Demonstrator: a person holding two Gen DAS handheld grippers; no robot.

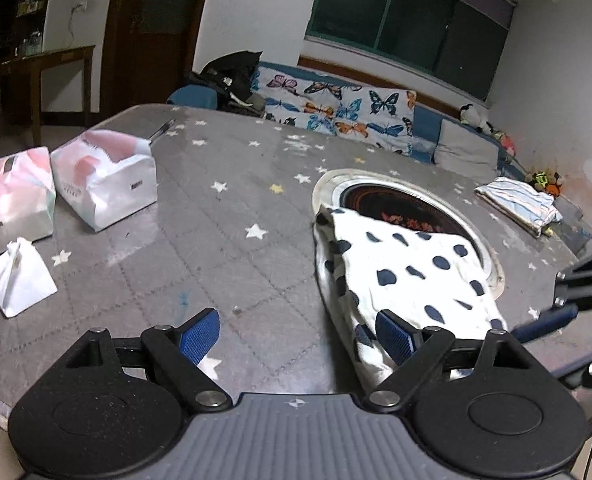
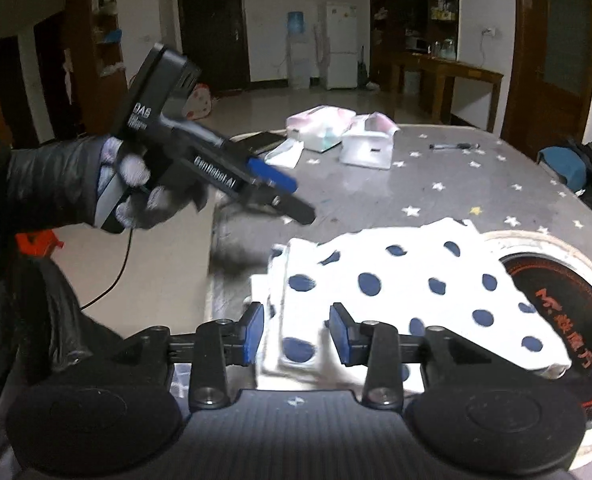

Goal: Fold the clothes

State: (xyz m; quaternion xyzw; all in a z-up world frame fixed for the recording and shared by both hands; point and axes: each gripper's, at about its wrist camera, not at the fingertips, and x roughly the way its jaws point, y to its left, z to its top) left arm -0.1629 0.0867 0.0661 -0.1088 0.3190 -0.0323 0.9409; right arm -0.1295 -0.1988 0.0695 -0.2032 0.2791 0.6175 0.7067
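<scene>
The left tongs [image 1: 297, 338] are seen spread wide above the near edge of the grey star-printed quilted desk [image 1: 224, 216], nothing being held between the blue pads; the right-hand pad [image 1: 395, 340] is placed just over the near corner of the white folded garment with dark blue spots [image 1: 407, 280]; whether it is touched cannot be told. The right tongs [image 2: 296, 334] are likewise parted, with a folded corner of the spotted garment [image 2: 395, 280] lying between the pads but not gripped. The garment is laid folded on the desk, its far part draped over the rim of the round black cooktop with a pale ring [image 1: 415, 196] set into the desk. In the right wrist view the left tongs are held by a gloved left hand [image 2: 136, 184] above the desk's edge. Farther off, two pink-and-white tissue packs [image 1: 104, 176] and a small white paper bag [image 1: 22, 276] are seen at the left; a folded striped cloth [image 1: 519, 204] is placed at the far right; a butterfly-printed sofa [image 1: 335, 108] is set beyond.
</scene>
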